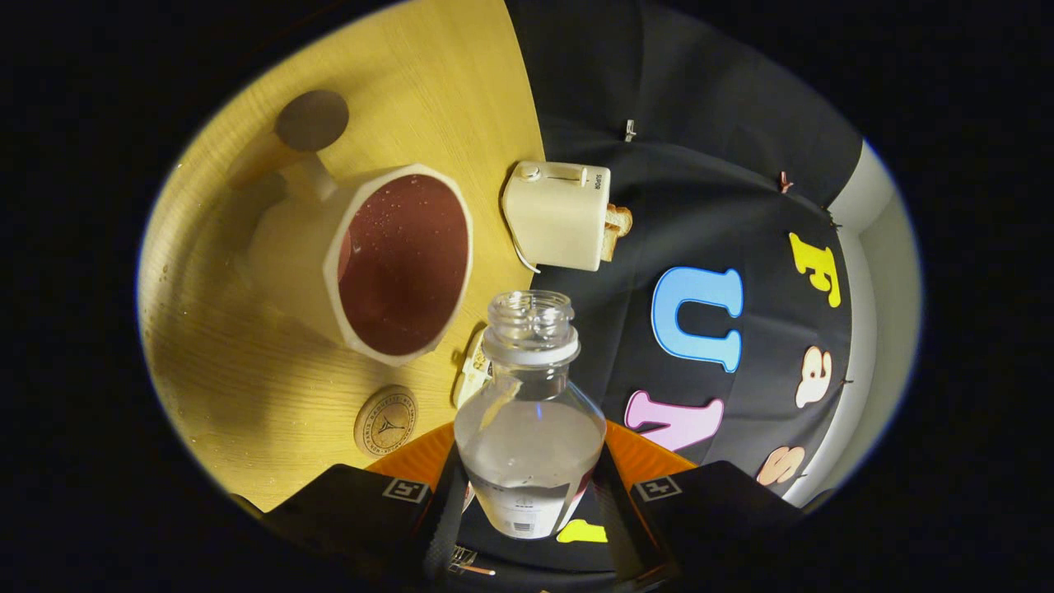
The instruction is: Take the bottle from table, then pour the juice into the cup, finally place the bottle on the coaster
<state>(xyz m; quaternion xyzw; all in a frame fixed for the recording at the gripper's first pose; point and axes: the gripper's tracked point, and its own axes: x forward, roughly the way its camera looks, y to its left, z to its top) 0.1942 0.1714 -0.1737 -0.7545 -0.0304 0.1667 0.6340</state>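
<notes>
While its base is cut off between the fingers, the clear uncapped plastic bottle (pixel 529 412) sits clamped in the claw (pixel 531 511), seemingly holding little liquid; the white faceted cup (pixel 362 263) lies beyond.

Bottle (pixel 529 428): you see clear, glossy plastic, smooth, with a ribbed threaded neck and a paper-like label low on its body.
Cup (pixel 362 263): matt, smooth, faceted wall, likely plastic; droplets on the inner surface.
Table (pixel 247 387): your wood-grain surface, satin sheen.
Coaster (pixel 385 420): cork-like, matt, printed.
Toaster (pixel 556 216): smooth plastic, semi-gloss.
Booth wall (pixel 700 181): matt cloth.
</notes>
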